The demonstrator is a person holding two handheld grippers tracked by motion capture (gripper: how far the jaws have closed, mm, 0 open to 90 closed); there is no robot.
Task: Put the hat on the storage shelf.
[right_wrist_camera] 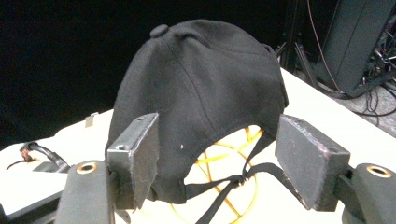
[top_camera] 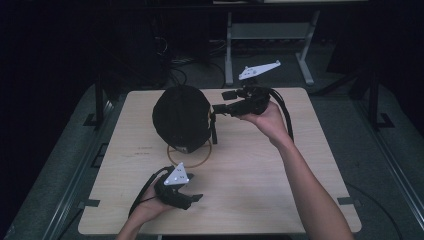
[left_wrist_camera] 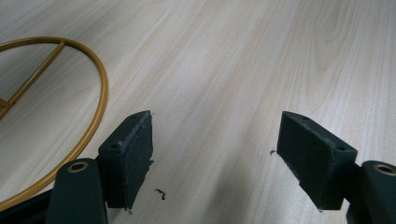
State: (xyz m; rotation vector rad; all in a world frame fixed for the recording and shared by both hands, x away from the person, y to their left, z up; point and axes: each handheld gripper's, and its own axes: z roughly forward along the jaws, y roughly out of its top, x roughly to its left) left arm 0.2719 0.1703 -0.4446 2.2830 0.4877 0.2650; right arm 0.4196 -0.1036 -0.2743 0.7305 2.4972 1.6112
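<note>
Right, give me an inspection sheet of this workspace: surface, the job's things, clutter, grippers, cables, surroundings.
Surface: light wood table, bare grain around the work.
Job's things: black cap sits over a gold wire stand; its back strap hangs loose across the rear opening.
Clutter: nothing seen.
Grippers: left gripper open above bare wood, beside the stand's ring; right gripper open, aimed at the cap's back, pads not touching it.
Cables: a black cable trails from the right gripper, another from the left; more lie on the floor behind the table.
Surroundings: dark room, a metal frame behind the table.
</note>
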